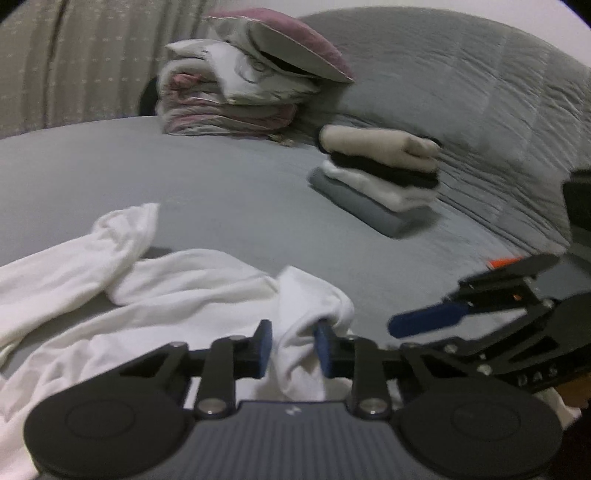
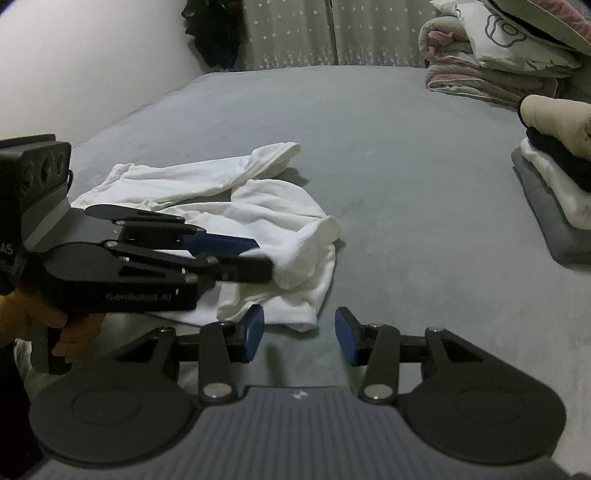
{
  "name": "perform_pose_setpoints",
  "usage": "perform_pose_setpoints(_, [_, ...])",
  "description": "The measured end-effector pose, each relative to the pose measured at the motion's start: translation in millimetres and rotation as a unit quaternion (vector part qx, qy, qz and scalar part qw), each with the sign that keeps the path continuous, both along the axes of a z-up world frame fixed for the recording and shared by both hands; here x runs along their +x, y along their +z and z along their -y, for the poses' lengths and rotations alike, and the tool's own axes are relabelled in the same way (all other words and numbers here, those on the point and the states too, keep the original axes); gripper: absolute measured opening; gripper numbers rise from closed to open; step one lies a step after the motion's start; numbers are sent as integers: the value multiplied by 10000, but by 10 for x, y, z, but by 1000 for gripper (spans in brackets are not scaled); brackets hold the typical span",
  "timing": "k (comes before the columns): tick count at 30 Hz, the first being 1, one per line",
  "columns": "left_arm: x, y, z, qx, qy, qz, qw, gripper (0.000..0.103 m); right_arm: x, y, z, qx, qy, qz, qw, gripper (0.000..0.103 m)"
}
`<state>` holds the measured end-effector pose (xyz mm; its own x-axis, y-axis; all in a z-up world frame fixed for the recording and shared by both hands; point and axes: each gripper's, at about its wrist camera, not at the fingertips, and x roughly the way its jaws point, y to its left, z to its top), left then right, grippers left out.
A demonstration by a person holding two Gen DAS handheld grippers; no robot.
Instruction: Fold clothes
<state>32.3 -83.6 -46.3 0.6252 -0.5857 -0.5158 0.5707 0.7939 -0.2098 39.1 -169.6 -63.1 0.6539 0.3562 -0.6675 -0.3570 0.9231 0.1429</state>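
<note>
- Grey bed sheet [image 2: 388, 155]: covers the whole work surface, mostly smooth. A quilted grey cover [image 1: 461, 74] rises behind it in the left wrist view.
- Heap of folded bedding [image 1: 236, 96]: far end of the bed, pink and pale layers, a plum-topped pillow [image 1: 291, 40] resting on it. Patterned curtain [image 2: 295, 33] behind.
- White garment [image 2: 236, 199]: lies unfolded and rumpled on the sheet, near edge of bed, one sleeve [image 2: 207, 173] stretched away towards the far left. One bunched fold [image 1: 314, 306] rises at its right end.
- Stack of folded clothes [image 1: 380, 166]: well apart from the white garment, to its right; beige on top, then black, white, grey at the bottom.
- Left gripper [image 1: 293, 347]: tongs drawn close on the bunched fold, cloth pinched between the blue pads [image 1: 325, 349]. In the right wrist view it [image 2: 267, 258] reaches in from the left, tips buried in that fold.
- Right gripper [image 2: 299, 339]: tongs spread, only bare sheet between them, just beside the garment's near hem.
- Gloved hand [image 2: 48, 321], orange, on the left gripper's handle.
</note>
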Motion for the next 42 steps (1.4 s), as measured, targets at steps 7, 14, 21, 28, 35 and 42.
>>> perform_pose_setpoints(7, [117,-35,-173,333,812,-261,9958,25,64,-11,-27,83,-120,73,9999,47])
perform_pose_setpoints(14, [145,0,-341,347,1220,-379,9912,25,151,-52,-66,275,-220,118,9993,31])
perform_pose_setpoints(21, [119,83,-418,25,1153,-351,9927,25,263,-141,-124,286,-310,29,9991,28])
perform_pose_setpoints(28, [105,95,-391,-63,948,-363,9948,29,276,-192,-142,270,-362,27,9990,30])
perform_pose_setpoints(35, [85,107,-396,-68,840,-295,9960,30,259,-192,-187,201,-389,192,9989,10])
perform_pose_setpoints(42, [-58,240,-363,162,349,179,9991,35,192,-109,-107,361,-438,302,9979,4])
